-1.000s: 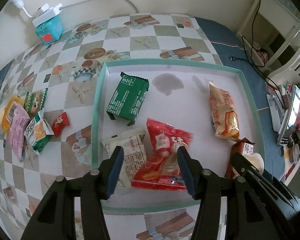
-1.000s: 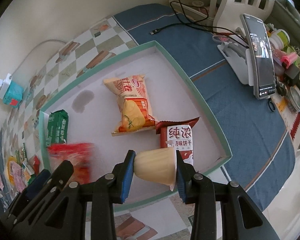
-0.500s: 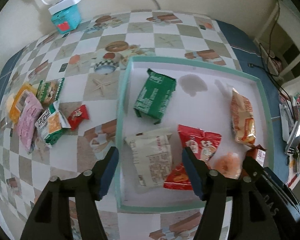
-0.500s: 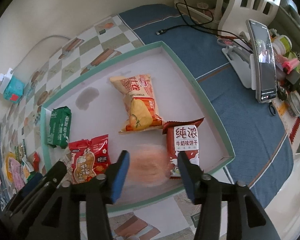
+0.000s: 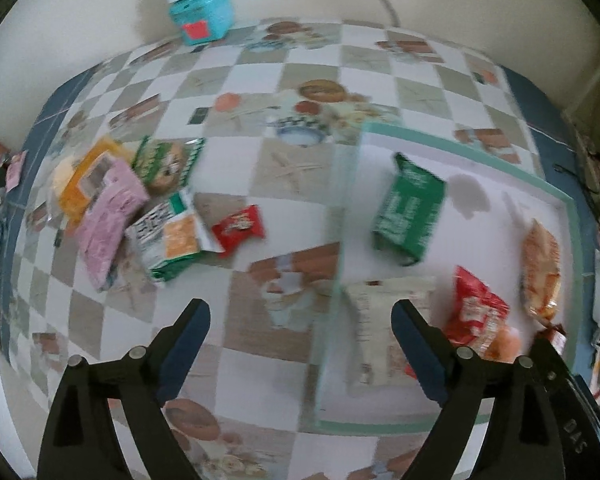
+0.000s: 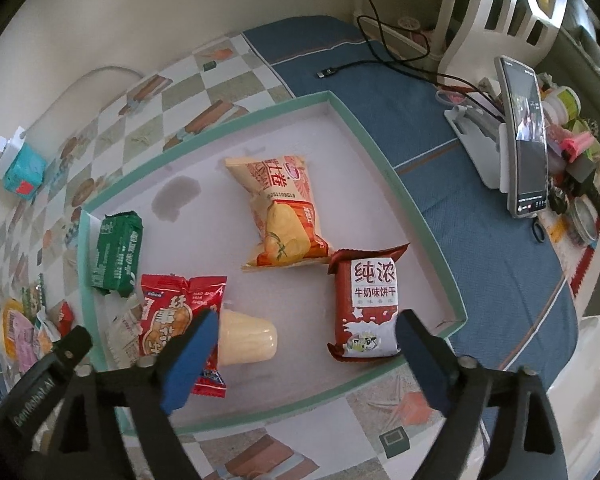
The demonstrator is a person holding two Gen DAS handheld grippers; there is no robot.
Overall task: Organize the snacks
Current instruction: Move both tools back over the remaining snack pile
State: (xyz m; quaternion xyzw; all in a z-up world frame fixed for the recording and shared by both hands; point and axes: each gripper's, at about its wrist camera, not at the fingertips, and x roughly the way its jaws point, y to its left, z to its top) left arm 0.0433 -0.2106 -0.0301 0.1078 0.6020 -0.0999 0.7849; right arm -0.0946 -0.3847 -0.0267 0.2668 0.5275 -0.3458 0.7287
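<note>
Inside the teal-rimmed tray (image 6: 384, 164), a pale jelly cup (image 6: 246, 342) lies on its side at seven o'clock of the red biscuit pack (image 6: 366, 312). Above it, the right gripper (image 6: 306, 346) has just been opening, nothing clamped. At the tray's left rim, the left gripper (image 5: 300, 334) has likewise been opening, apparently empty through the blur.

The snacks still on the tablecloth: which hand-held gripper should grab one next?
Probably the left hand-held gripper: open, empty, over the tablecloth nearer the small red packet. The right hand-held gripper hangs over the tray.
</note>
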